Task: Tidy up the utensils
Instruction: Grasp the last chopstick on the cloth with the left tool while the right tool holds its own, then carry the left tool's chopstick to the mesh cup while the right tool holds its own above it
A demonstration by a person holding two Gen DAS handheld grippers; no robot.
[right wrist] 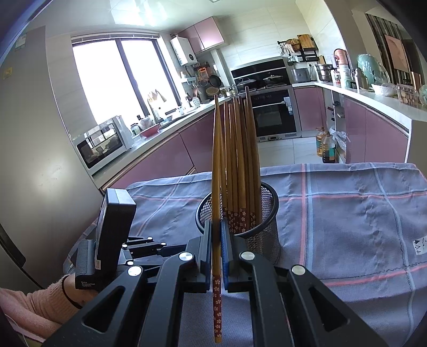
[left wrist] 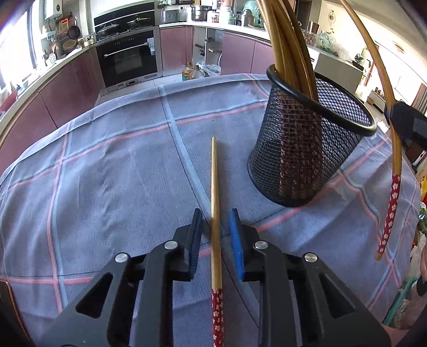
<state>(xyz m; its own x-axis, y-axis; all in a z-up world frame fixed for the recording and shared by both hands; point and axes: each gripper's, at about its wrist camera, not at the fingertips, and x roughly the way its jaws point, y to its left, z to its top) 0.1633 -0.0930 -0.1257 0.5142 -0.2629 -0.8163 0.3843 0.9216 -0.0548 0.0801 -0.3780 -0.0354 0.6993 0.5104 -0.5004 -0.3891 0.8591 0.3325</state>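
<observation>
Chopstick (left wrist: 215, 213) flat on the checked cloth (left wrist: 112, 170) of my table, lying between the parted pads of my left hand-held gripper (left wrist: 215, 229), neither pad pressing it, with the black mesh holder (left wrist: 307, 149) of chopsticks just beyond to the right. Over on the right wrist view, my right hand-held gripper (right wrist: 216, 240) is clamped on a second chopstick (right wrist: 216, 186), held upright just in front of the mesh holder (right wrist: 267, 235) and its bundle of chopsticks (right wrist: 240, 160).

Chopsticks (right wrist: 237, 160) in holder (left wrist: 307, 149) on tablecloth (left wrist: 120, 173)

Chopstick tops (left wrist: 269, 16) in mesh holder (left wrist: 307, 149) cut off by upper edge.
</observation>
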